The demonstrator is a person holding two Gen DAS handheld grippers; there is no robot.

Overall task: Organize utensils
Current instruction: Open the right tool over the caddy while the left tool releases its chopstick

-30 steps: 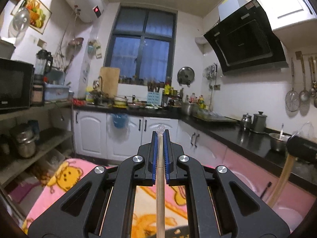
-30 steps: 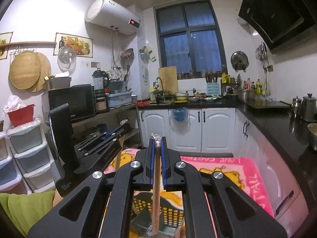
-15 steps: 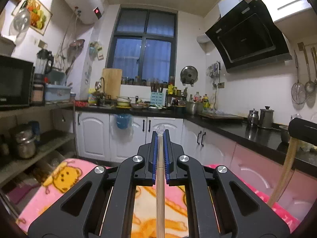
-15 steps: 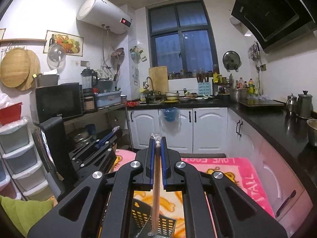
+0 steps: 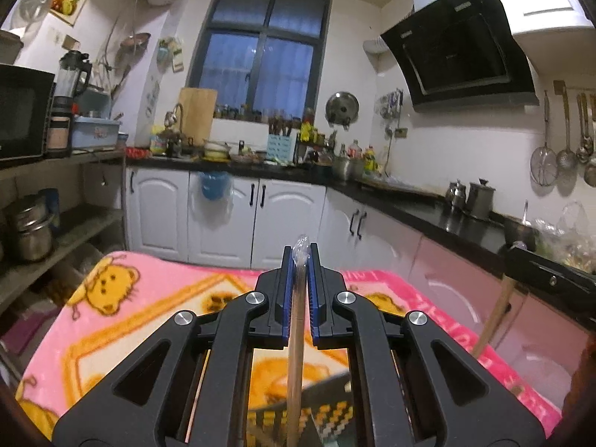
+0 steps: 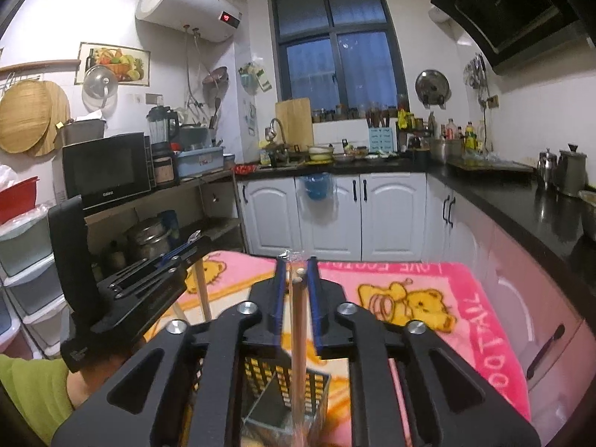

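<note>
Both grippers sit lower over the holder (image 6: pixel 287 391) than a second ago. The right gripper (image 6: pixel 297 272) fingers have just spread — its chopstick (image 6: pixel 298 335) stands loose between them, above the holder. Only the left view shows the left gripper (image 5: pixel 298 264) pinching its chopstick (image 5: pixel 295 354).

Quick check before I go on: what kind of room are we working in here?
A home kitchen, by the look of it: a black range hood over the black counter, white cabinets under the window, a microwave on a shelf, and ladles hanging on the wall.
</note>
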